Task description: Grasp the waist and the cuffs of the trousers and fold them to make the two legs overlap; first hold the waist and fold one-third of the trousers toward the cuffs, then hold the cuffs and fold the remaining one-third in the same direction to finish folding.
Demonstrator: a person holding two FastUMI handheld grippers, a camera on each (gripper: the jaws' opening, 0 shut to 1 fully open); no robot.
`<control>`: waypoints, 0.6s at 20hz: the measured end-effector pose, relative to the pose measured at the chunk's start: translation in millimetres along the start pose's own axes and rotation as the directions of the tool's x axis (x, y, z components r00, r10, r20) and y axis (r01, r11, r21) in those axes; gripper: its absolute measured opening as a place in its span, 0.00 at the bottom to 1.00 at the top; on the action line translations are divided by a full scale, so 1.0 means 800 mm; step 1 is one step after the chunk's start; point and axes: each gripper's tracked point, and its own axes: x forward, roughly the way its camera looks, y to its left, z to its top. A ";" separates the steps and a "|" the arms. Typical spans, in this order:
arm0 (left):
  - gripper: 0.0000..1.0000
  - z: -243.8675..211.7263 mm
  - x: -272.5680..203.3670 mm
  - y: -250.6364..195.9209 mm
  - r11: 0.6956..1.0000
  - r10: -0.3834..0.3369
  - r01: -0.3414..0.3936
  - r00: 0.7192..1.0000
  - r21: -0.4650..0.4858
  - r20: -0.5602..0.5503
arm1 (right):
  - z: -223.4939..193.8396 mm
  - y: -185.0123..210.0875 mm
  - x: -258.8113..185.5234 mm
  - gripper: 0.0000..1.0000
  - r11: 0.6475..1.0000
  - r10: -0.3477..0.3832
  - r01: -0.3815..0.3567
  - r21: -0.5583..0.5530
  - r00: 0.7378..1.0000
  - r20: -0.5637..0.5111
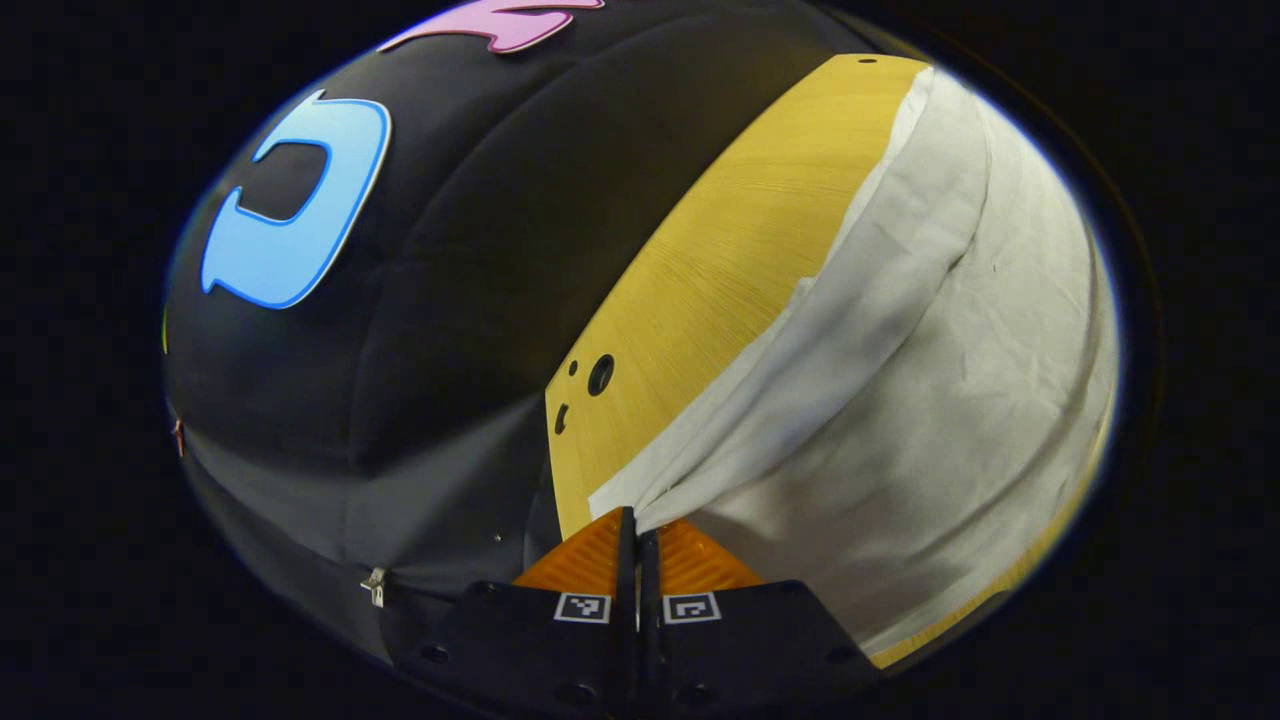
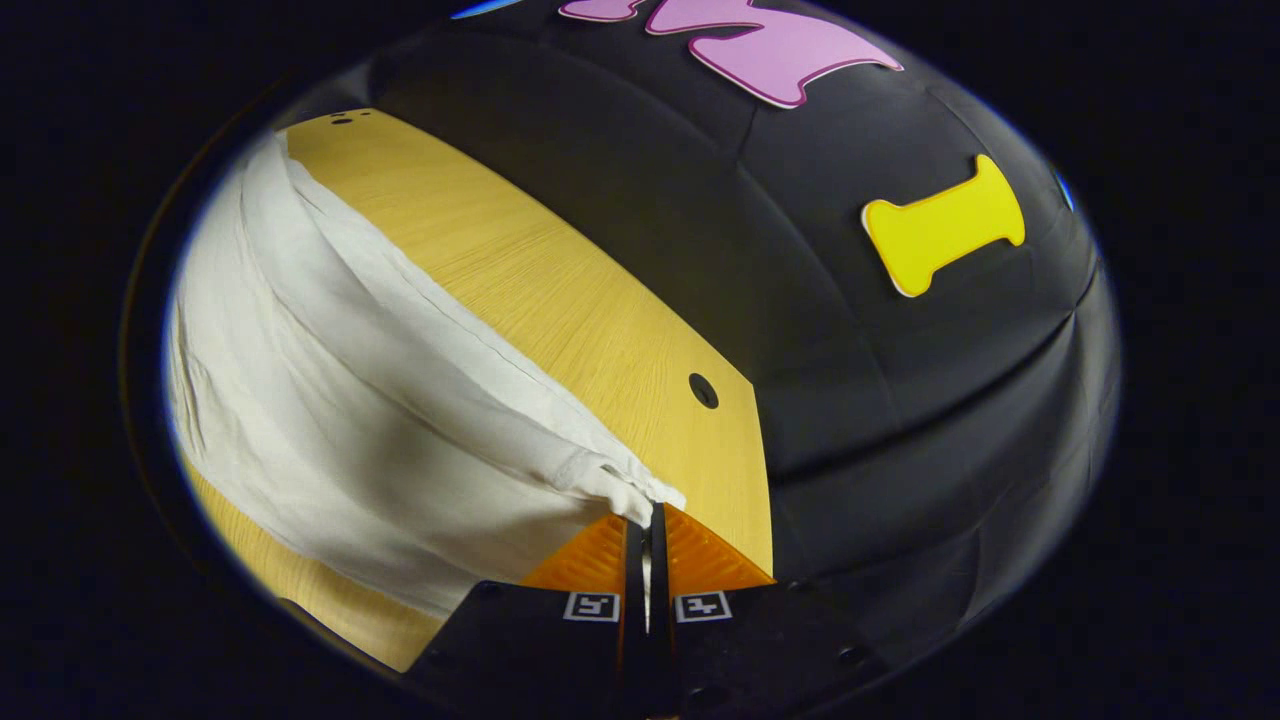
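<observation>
A recording booth, not a home: black cloth (image 1: 450, 300) walls close in right behind a bare wooden worktop (image 1: 720, 270) with drilled holes (image 1: 600, 374) near its edge, and plain white trousers (image 2: 330, 400) lie across the worktop.

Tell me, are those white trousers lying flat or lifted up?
Partly lifted: both grippers, left and right, pinch an edge of the trousers, cloth draping down to the table.

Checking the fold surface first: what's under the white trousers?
The white trousers lie on a yellow wooden table, bare beside them. Whatever lies beneath the cloth itself is covered. Both grippers pinch an edge.
</observation>
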 end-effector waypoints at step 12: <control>0.43 -0.009 0.023 -0.024 1.000 -0.024 0.024 0.999 -0.005 -0.029 | -0.012 0.001 0.021 0.67 1.000 -0.014 0.014 -0.013 0.999 -0.047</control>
